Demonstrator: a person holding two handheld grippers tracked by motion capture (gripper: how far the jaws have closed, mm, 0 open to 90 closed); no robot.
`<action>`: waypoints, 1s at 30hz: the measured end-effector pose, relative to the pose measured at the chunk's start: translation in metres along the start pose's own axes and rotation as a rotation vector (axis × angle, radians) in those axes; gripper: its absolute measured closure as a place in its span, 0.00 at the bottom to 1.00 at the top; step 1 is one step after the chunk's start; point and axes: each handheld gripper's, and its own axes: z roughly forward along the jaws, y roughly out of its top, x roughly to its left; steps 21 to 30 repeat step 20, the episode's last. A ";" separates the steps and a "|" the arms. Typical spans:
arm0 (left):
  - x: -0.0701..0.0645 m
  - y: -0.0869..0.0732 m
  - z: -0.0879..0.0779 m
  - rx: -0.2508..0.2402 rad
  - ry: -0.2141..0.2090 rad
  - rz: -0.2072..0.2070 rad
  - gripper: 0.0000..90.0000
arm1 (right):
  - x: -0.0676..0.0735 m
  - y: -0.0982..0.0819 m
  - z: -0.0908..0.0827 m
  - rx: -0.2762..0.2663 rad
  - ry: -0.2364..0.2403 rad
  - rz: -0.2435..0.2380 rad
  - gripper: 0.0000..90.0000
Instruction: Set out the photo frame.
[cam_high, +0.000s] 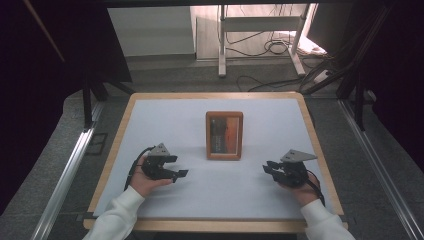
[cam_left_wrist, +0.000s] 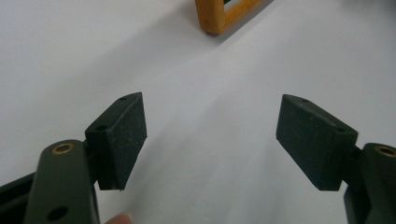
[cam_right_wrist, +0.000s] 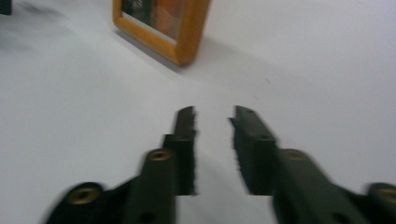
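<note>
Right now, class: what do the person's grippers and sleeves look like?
Both the left gripper and the right gripper are black, with two jaws, brass-coloured rivets, a grey three-cornered plate on top and a trailing black cable. The sleeves are white.

wooden picture frame (cam_high: 224, 135) lying mid-table, bare white tabletop (cam_high: 165, 125) open all around it

We see a wooden picture frame (cam_high: 224, 135) lying flat on our white table (cam_high: 165, 120), ahead of both sets of fingers.
</note>
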 end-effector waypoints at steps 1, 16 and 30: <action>0.000 -0.001 -0.001 -0.006 0.002 -0.002 0.27 | -0.001 -0.003 -0.002 -0.002 -0.012 0.007 0.61; 0.000 -0.001 0.003 0.006 0.000 -0.001 0.27 | -0.010 -0.011 -0.003 -0.008 -0.083 0.074 0.25; 0.000 0.000 0.003 0.004 0.001 0.003 0.27 | -0.012 -0.010 -0.003 -0.019 -0.093 0.079 0.21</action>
